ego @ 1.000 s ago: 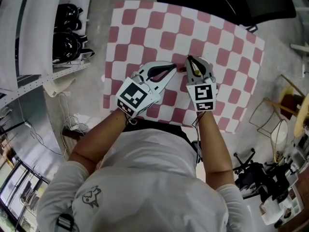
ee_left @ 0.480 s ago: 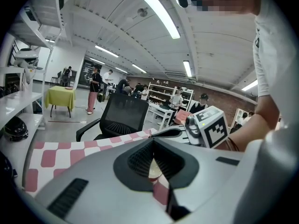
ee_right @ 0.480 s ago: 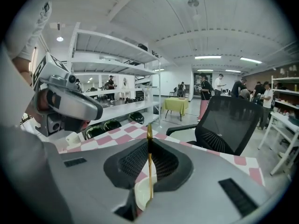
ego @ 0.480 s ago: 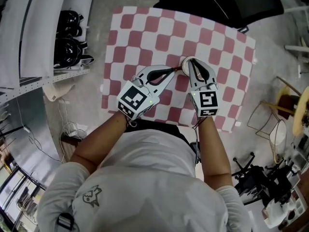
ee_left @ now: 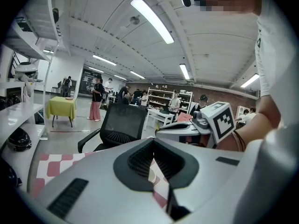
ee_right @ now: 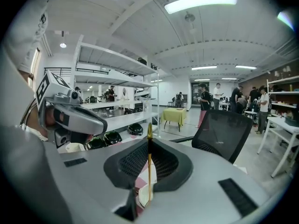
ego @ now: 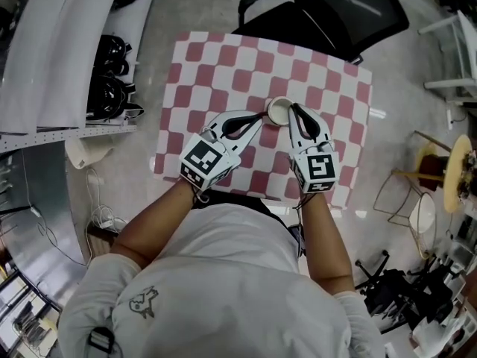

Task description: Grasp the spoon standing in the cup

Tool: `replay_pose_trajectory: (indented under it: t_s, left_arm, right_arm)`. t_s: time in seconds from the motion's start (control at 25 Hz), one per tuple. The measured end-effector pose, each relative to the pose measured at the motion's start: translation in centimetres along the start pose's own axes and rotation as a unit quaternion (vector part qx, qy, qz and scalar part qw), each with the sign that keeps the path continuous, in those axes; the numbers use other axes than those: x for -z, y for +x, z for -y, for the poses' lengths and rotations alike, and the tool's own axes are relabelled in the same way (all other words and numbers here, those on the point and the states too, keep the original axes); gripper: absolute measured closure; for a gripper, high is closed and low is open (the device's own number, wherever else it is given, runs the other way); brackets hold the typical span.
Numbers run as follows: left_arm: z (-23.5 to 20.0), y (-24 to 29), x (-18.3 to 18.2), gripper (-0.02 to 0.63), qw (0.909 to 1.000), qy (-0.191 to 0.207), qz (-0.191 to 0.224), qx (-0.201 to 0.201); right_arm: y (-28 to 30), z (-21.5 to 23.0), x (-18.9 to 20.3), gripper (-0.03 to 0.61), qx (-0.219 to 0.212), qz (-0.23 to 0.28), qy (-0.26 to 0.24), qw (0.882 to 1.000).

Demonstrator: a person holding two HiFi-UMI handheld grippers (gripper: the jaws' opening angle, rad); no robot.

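Observation:
A white cup (ego: 276, 111) stands on the red-and-white checked table (ego: 216, 66). My right gripper (ego: 292, 108) comes at its right rim and is shut. In the right gripper view a thin gold spoon (ee_right: 149, 160) rises upright out of the cup (ee_right: 145, 195), straight along the line where the jaws meet. My left gripper (ego: 264, 115) is shut too, with its tips at the cup's left rim. The left gripper view shows a sliver of the cup (ee_left: 151, 171) through the gap behind the tips. Whether the left jaws pinch the rim is hidden.
A black office chair (ego: 335, 13) stands at the table's far side. White shelving (ego: 45, 51) with dark helmets (ego: 112, 95) runs along the left. Stands and clutter fill the floor at right (ego: 425, 200). People and tables stand far off in the room.
The head view has drifted, so the table sits differently in frame. The cup, hidden behind the grippers a second ago, now shows between the two sets of tips. Both grippers stay close together.

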State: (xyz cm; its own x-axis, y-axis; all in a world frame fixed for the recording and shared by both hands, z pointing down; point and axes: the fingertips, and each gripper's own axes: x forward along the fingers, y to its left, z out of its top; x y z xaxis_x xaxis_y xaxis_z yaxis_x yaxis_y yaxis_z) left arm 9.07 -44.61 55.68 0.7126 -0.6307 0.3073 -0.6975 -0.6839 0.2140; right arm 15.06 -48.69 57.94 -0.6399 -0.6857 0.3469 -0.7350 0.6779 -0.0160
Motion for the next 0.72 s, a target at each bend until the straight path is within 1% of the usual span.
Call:
replay_pose_trajectory:
  t_s: [0.36,0.52,0.72]
  left_arm:
    - [4.0,-2.2,-4.0,0.603,0.9989,0.028,0.035,-0.016]
    - [6.0,-3.5,-5.0,0.603,0.9980,0.037,0.046,-0.025]
    - [7.7,-5.4,-5.4,0.603,0.9966,0.041,0.054,-0.047]
  right_arm:
    - [-6.1,-1.0,-4.1,0.537,-0.008,0.042,-0.002,0.999]
    - [-8.4,-2.1,-5.1,0.536,-0.019,0.053,-0.014,0.998]
    - [-10.6,-3.6,-5.3,0.537,-0.037,0.067,-0.026,0.997]
